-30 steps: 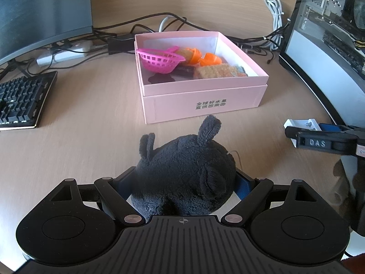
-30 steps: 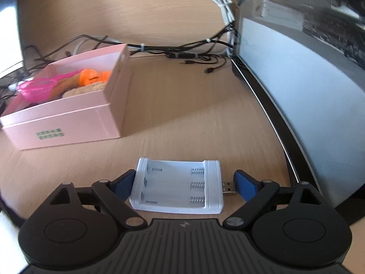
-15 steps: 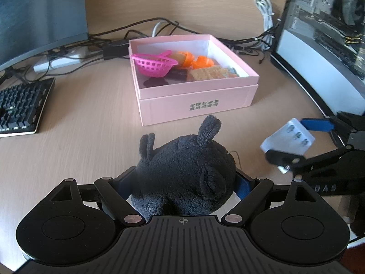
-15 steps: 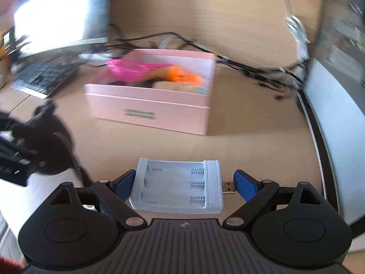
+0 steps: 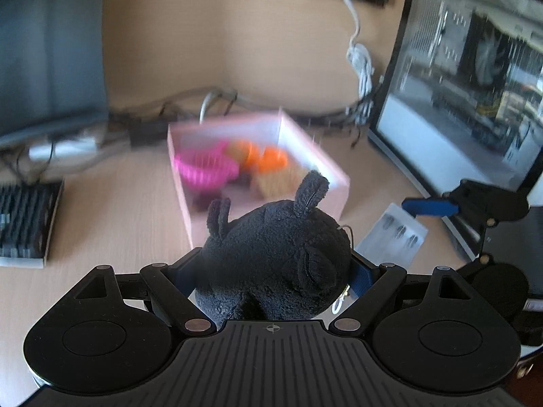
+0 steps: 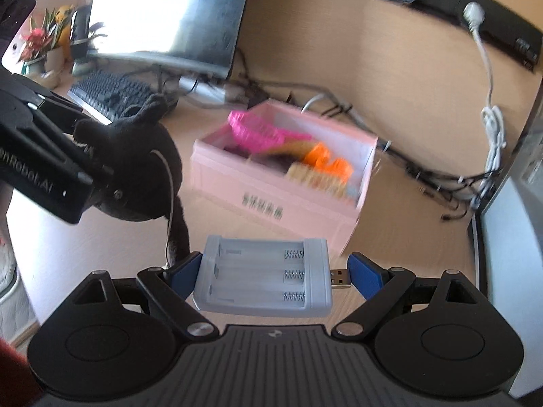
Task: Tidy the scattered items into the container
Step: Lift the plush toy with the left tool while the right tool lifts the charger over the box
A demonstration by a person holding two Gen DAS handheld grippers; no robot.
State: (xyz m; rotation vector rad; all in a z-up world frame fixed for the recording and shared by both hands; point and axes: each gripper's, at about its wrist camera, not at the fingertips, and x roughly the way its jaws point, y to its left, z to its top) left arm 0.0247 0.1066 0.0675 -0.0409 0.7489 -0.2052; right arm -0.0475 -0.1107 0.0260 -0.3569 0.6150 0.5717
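My left gripper [image 5: 271,271] is shut on a black plush toy [image 5: 275,257] and holds it in the air in front of the pink box [image 5: 334,178]. In the right wrist view the plush [image 6: 135,173] hangs at the left, above the desk. My right gripper [image 6: 271,271] is shut on a white battery charger [image 6: 264,276] with a USB plug, lifted above the desk near the box's [image 6: 271,200] front corner. The charger also shows in the left wrist view [image 5: 393,234]. The box holds a pink basket [image 6: 254,129], orange pieces [image 6: 325,162] and a biscuit-like block.
A keyboard [image 5: 23,224] lies at the left, with a monitor [image 6: 169,13] behind it. A computer case [image 5: 475,101] stands at the right. Cables [image 6: 441,176] run along the back wall behind the box.
Both grippers have risen off the desk with their items and moved toward the pink box. The right gripper has swung left, so the plush and left gripper now show in its view.
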